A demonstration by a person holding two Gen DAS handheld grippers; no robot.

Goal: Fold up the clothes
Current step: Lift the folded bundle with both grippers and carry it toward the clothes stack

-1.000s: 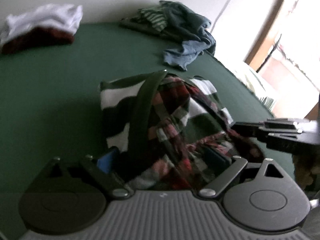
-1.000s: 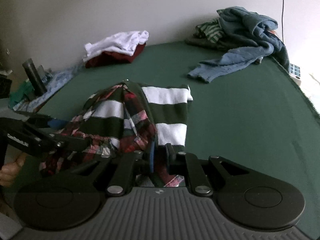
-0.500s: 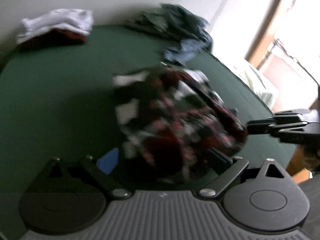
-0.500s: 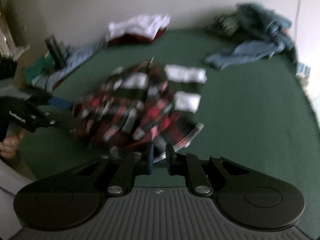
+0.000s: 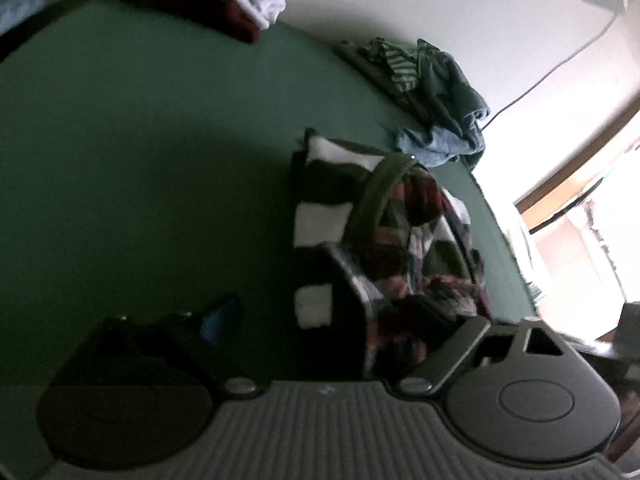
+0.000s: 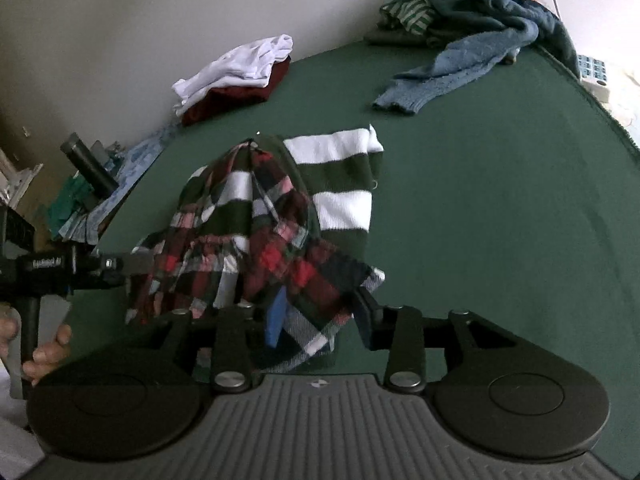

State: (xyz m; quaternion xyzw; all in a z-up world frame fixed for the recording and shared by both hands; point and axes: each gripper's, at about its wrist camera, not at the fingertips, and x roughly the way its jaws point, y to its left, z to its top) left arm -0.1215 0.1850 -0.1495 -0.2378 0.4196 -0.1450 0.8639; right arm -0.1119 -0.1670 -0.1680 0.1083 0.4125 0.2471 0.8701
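A crumpled red plaid garment (image 6: 256,248) lies heaped on a green-and-white striped garment (image 6: 340,184) on the green table (image 6: 500,208). My right gripper (image 6: 320,316) hangs over the heap's near corner. Its jaws are opening, and a plaid flap sags loosely between the blue pad (image 6: 276,316) and the other finger. My left gripper (image 5: 340,332) stands wide with its jaws closing. The plaid garment (image 5: 404,280) lies against its right finger only, and the blue pad (image 5: 220,320) is over bare table. In the right wrist view, the left gripper (image 6: 128,268) touches the heap's left side.
A folded white and maroon stack (image 6: 236,76) sits at the table's back edge. A loose pile with a blue sweater (image 6: 472,44) and green striped clothes fills the back right corner. Clutter (image 6: 88,184) lies past the left edge. A hand (image 6: 44,348) holds the left gripper's handle.
The right jaws have spread from nearly shut on the plaid cloth, and the lifted heap has sagged onto the table. The left wrist view has rolled; the cloth now sits toward its right finger.
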